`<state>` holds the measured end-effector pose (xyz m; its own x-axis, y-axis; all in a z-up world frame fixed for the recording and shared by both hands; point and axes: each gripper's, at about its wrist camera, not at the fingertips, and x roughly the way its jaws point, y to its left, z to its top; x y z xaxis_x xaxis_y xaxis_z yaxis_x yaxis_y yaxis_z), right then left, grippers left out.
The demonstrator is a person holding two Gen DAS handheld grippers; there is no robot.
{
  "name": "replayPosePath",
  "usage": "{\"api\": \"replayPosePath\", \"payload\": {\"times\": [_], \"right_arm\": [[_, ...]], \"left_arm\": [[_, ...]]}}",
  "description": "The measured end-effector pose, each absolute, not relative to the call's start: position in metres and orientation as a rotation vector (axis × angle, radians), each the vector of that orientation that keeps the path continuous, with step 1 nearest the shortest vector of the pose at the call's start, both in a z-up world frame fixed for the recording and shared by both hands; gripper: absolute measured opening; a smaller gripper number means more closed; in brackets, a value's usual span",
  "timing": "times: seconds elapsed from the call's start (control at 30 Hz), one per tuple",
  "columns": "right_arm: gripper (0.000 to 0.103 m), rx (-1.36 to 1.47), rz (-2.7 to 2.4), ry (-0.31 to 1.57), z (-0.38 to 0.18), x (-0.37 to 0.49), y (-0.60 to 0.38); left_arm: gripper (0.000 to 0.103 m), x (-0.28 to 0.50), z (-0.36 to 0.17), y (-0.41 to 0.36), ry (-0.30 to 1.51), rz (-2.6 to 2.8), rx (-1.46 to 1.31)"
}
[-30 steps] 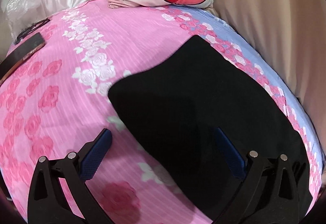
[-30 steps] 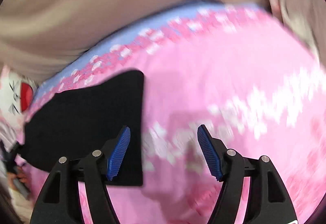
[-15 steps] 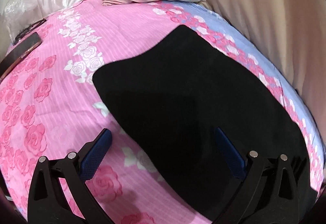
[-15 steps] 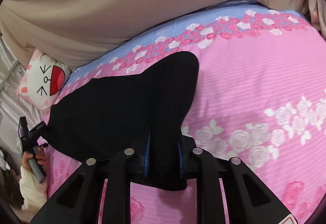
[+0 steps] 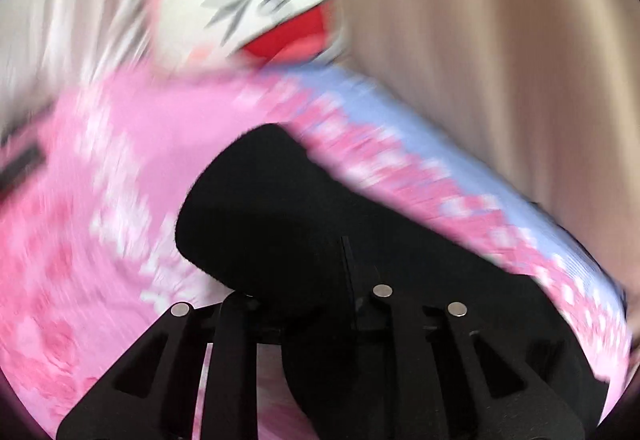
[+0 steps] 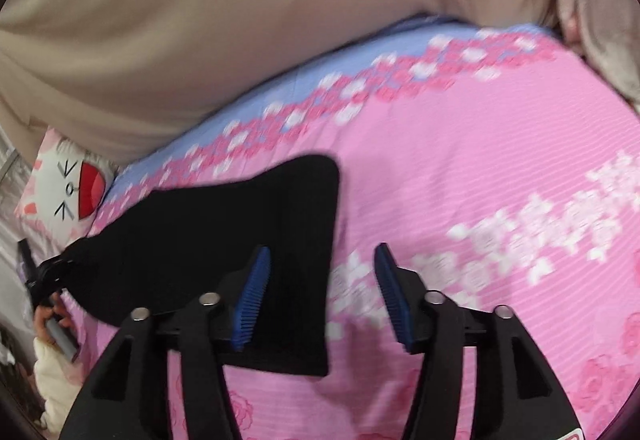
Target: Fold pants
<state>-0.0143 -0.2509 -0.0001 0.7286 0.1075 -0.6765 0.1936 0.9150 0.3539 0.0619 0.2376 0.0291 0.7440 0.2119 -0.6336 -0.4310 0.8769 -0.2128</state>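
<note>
The black pants (image 6: 240, 240) lie on the pink floral bedsheet (image 6: 460, 180), filling the lower left of the right wrist view. The right gripper (image 6: 320, 296) is spread, straddling their right edge. The left gripper (image 5: 316, 304), at bottom centre, pinches a raised fold of the pants (image 5: 280, 208).

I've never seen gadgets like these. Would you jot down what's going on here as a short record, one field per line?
Setting: bed with a pink floral sheet, beige curtain behind
Garment: black pants lying on the sheet
Left gripper: fingers close together with black fabric bunched between them; picture heavily blurred
Right gripper: open, blue pads spread, one over the pants' edge, one over bare sheet
Also there: cartoon-face pillow at the bed's far end
</note>
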Motion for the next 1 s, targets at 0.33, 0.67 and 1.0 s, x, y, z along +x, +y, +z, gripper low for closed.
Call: {"api": "replayPosePath", "payload": {"times": [0.33, 0.67, 1.0], "right_arm": [[0.063, 0.400, -0.080, 0.633, 0.026, -0.022, -0.271], [0.064, 0.422, -0.040, 0.667, 0.016, -0.017, -0.270], [0.082, 0.570, 0.288, 0.781, 0.013, 0.018, -0.235]], "left_arm": [[0.018, 0.028, 0.111, -0.005, 0.533, -0.188, 0.074], [0.083, 0.016, 0.004, -0.096, 0.817, -0.331, 0.231], [0.098, -0.019, 0.085, 0.004, 0.573, -0.217, 0.144]]}}
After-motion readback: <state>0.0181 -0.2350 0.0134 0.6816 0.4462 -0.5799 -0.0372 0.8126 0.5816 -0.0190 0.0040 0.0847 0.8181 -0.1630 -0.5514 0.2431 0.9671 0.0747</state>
